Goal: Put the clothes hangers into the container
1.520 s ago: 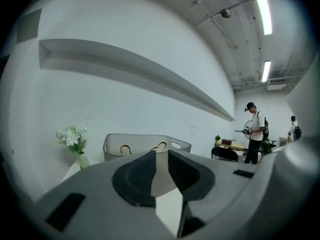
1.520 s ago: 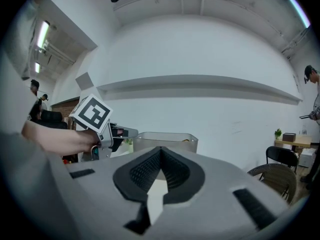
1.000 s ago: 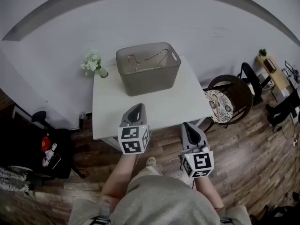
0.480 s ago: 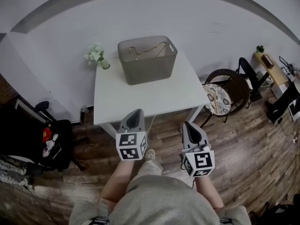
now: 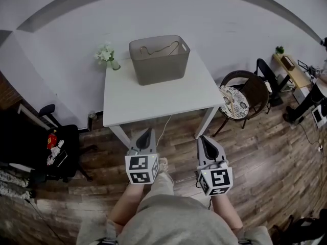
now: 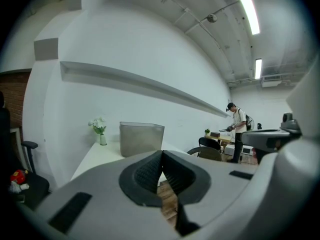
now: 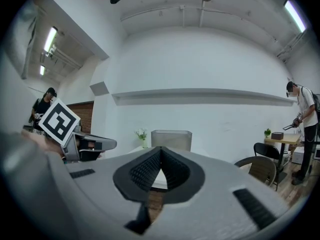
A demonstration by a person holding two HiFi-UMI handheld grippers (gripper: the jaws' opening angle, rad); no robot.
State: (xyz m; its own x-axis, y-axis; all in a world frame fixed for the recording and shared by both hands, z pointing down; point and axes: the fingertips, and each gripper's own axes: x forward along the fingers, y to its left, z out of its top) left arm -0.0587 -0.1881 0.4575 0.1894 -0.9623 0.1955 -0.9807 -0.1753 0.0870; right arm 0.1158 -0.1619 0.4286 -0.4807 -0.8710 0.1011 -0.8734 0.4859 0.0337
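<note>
Wire hangers (image 5: 155, 49) are lying inside the grey container (image 5: 159, 70). It sits at the back of a white table (image 5: 158, 101) by the white wall, with flowers (image 5: 106, 55) just beside it. Only print I can spot is the black-and-white square markers on the gripper cubes. Left gripper (image 5: 147, 132) and right gripper (image 5: 204, 139) hang over the wood floor (image 5: 265, 157), short of the table, both with jaws pressed together on nothing. Round chair (image 5: 240, 98) stands near the table's right side.

Left gripper (image 5: 147, 132) and right gripper (image 5: 205, 139) hover with jaws closed.
</note>
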